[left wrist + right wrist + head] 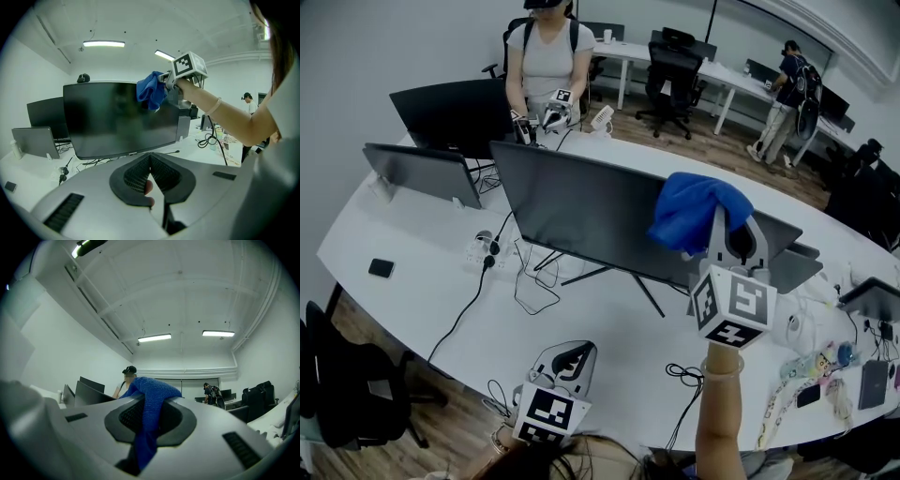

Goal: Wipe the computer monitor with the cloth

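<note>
Right tongs (727, 223) are clamping the blue cloth (692, 212) at the monitor's (581, 211) two o'clock. Left tongs (573, 353) are hovering clenched, empty.

Cloth (694, 211) apparently atop the monitor (581, 216), right end.

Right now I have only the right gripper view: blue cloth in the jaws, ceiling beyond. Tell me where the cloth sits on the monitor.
Observer: In the head view the right gripper holds the blue cloth at the top edge of the large monitor, near its right end.
Operator: Say whether the screen is lit.
Observer: The left gripper view shows the screen face dark, with the cloth over its upper right corner.
Operator: Now report my other side.
Observer: The left gripper hangs low in front of the monitor, apart from it, with its jaws shut on nothing.
</note>
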A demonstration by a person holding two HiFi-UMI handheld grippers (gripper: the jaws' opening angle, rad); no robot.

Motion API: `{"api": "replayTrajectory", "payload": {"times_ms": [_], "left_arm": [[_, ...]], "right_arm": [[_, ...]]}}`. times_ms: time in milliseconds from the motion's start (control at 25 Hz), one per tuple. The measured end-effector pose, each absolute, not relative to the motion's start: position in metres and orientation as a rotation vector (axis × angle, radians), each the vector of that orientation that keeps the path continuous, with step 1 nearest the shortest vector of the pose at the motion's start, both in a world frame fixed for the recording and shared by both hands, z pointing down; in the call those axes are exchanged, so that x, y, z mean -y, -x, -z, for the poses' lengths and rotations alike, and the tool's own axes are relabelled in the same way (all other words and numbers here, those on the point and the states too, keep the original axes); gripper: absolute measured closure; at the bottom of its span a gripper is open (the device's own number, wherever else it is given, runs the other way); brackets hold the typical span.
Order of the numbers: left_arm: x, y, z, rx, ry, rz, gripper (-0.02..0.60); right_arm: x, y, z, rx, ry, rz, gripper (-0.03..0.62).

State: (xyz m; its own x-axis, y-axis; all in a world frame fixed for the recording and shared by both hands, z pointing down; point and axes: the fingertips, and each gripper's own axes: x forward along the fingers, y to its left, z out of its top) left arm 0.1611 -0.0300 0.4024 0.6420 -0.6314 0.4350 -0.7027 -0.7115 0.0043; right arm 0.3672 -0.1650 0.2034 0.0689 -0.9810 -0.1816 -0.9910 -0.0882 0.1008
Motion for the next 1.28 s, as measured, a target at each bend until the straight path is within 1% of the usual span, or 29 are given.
{"api": "replayTrajectory", "payload": {"times_ms": [640,1280], "left_arm": [[0.011,-0.199,-0.399,1.126,-2.692,-0.601,0.574],[0.004,-0.221,-0.399,1.114,-2.706,-0.608,0.574]], "right_arm": [[0.148,-0.410,-0.203,-2.092,2.270,-0.314,0.543],[0.139,-0.432,-0.208,-2.085,2.278,-0.305,0.543]]}}
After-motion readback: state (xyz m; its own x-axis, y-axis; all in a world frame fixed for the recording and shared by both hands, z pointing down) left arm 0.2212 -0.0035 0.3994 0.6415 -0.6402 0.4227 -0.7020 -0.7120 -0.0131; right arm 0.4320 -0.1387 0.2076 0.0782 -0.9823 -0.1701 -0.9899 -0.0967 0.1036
